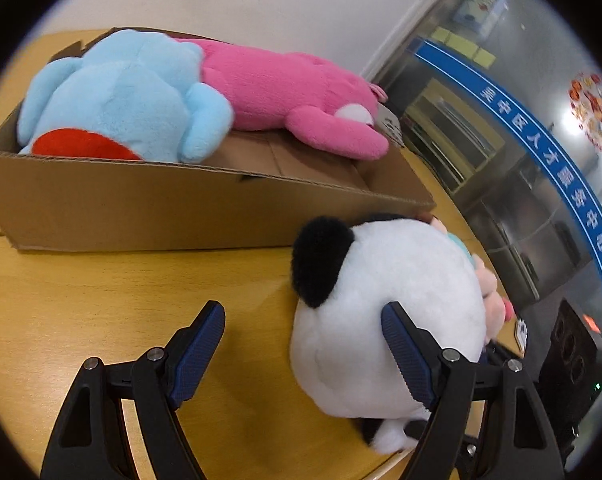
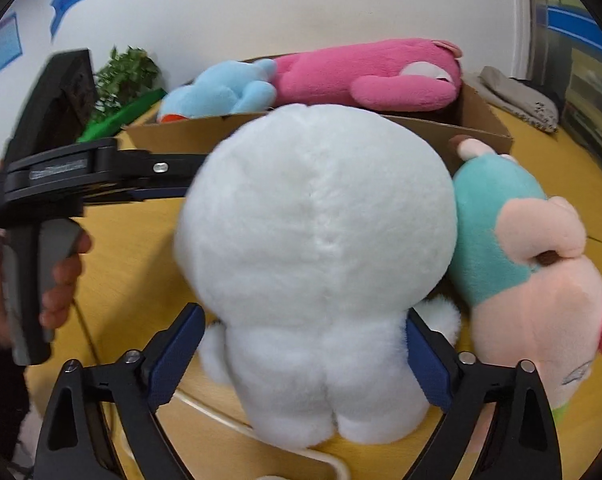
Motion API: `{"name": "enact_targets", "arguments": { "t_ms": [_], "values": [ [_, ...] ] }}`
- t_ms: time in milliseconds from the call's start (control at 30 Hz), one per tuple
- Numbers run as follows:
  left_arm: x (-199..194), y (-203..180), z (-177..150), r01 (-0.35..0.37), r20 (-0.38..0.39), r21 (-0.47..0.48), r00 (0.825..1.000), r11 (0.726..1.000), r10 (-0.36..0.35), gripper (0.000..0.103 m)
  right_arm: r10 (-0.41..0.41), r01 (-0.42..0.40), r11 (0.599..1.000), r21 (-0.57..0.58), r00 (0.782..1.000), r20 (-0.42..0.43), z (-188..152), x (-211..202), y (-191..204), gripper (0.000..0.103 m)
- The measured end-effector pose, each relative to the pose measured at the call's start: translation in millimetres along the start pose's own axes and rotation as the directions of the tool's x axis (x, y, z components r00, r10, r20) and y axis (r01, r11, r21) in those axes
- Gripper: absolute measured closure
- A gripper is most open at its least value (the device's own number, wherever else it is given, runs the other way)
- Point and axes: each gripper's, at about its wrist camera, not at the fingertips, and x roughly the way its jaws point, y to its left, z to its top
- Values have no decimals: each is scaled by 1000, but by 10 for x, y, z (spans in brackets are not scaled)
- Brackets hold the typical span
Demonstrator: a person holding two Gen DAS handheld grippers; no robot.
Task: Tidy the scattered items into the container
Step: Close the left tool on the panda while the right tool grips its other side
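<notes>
While straddling the panda (image 2: 317,264) with fingers spread and not clamped, right gripper (image 2: 301,354); likewise gaping, left gripper (image 1: 303,346) beside the panda. In front of the box (image 1: 141,208), on the table (image 1: 101,304), alongside a pig (image 2: 541,280).

- The table (image 1: 101,300) was a yellow-brown wooden top with a seam running across it.
- A shallow cardboard box (image 1: 161,208) sat on it toward the wall.
- A white panda plush (image 2: 317,264) rested on the table in front of the box.
- A teal-and-pink plush (image 2: 533,280) lay on the table, touching the panda's side.
- A grey cloth (image 2: 517,100) lay on the table beyond the box's end.
- A white cord (image 2: 261,436) trailed over the near edge.
</notes>
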Motion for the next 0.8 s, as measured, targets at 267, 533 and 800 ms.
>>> {"name": "enact_targets", "arguments": {
  "t_ms": [267,533,800],
  "values": [
    [-305,337,-45,8,24,-7,1000,1000,-8,22,144,-144,990,-10,988,63,180,-228,-53,8],
    [100,330,-66,189,-31,-85,981,978,-192,22,134,-135,987,85,991,27,692,137,-660,2],
    [146,345,-76,286,-8,-143,957,948,-290,22,249,-247,967,64,968,-23,627,132,-470,7]
  ]
}}
